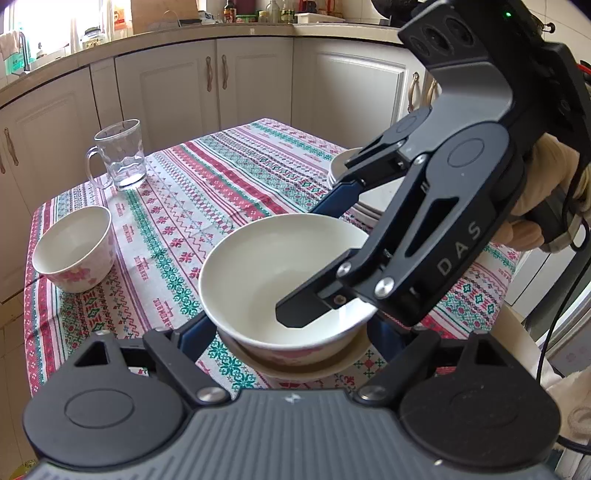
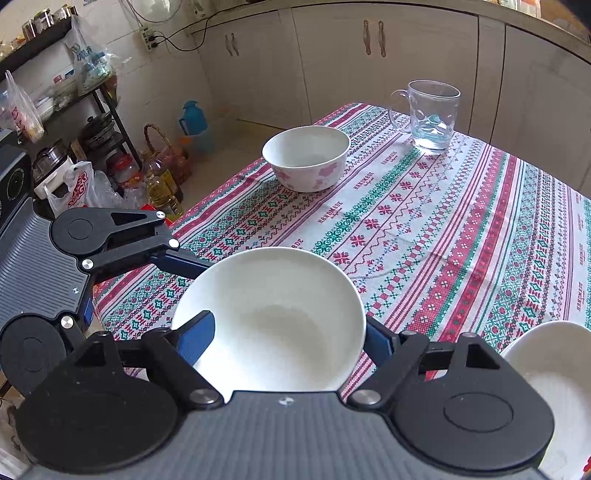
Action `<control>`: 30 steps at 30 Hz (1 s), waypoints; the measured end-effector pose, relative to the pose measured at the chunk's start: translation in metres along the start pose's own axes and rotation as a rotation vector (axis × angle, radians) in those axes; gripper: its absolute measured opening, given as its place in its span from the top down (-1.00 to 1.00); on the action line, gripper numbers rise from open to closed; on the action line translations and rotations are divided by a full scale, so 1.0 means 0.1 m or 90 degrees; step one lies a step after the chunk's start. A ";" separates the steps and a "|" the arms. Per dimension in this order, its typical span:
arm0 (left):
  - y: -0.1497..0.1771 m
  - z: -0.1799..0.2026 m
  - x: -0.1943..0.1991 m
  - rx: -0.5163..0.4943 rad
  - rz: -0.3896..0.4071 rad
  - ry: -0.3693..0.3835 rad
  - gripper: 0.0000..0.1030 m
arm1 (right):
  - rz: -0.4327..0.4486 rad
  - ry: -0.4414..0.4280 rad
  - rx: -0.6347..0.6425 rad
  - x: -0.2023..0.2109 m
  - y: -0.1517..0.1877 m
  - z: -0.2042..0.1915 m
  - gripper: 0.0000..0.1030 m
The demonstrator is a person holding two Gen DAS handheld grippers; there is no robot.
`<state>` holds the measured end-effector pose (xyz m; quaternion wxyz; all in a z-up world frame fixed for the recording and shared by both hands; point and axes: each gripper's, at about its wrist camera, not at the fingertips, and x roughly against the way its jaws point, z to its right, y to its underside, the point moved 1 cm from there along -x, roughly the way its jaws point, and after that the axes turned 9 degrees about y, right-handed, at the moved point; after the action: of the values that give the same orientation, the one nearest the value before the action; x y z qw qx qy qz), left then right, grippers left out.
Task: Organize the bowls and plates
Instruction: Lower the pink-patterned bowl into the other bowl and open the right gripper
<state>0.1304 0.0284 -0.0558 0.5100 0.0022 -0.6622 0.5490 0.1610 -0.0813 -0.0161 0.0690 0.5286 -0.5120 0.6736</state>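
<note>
Left wrist view: our left tool [image 1: 291, 325] straddles the white bowl [image 1: 273, 258], fingers wide beside its rim; whether they press it we cannot tell. Our right tool [image 1: 321, 258] grips that rim.

Right wrist view: the bowl sits on the worktop [image 2: 424, 229]; a floral bowl [image 2: 306, 157] stands well apart.

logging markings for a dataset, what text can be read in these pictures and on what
"DAS": on the black right gripper, along its linkage arm.
"HANDMADE": woven repeatedly into the red, green and white patterned tablecloth.
Print on the white plastic bag on the floor: too distorted to read.
Labels on the countertop bottles: too small.
</note>
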 end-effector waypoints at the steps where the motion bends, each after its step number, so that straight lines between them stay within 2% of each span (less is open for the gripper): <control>1: 0.00 0.00 0.00 0.000 -0.001 0.001 -0.72 | 0.001 -0.001 -0.001 0.00 0.00 0.00 -0.71; 17: 0.00 -0.01 -0.02 0.003 -0.006 0.004 -0.76 | 0.005 0.005 0.009 0.02 0.02 -0.02 -0.72; 21: 0.01 0.02 0.02 -0.015 0.002 -0.012 -0.88 | 0.010 0.002 0.015 0.03 0.03 -0.05 -0.95; 30: 0.07 0.06 0.23 -0.023 0.017 -0.022 -0.89 | 0.026 0.028 0.030 0.14 0.05 -0.09 -1.00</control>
<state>0.1116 0.0394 -0.0447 0.4910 -0.0060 -0.6807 0.5436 0.1457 -0.0832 -0.0077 0.0542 0.5047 -0.5049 0.6982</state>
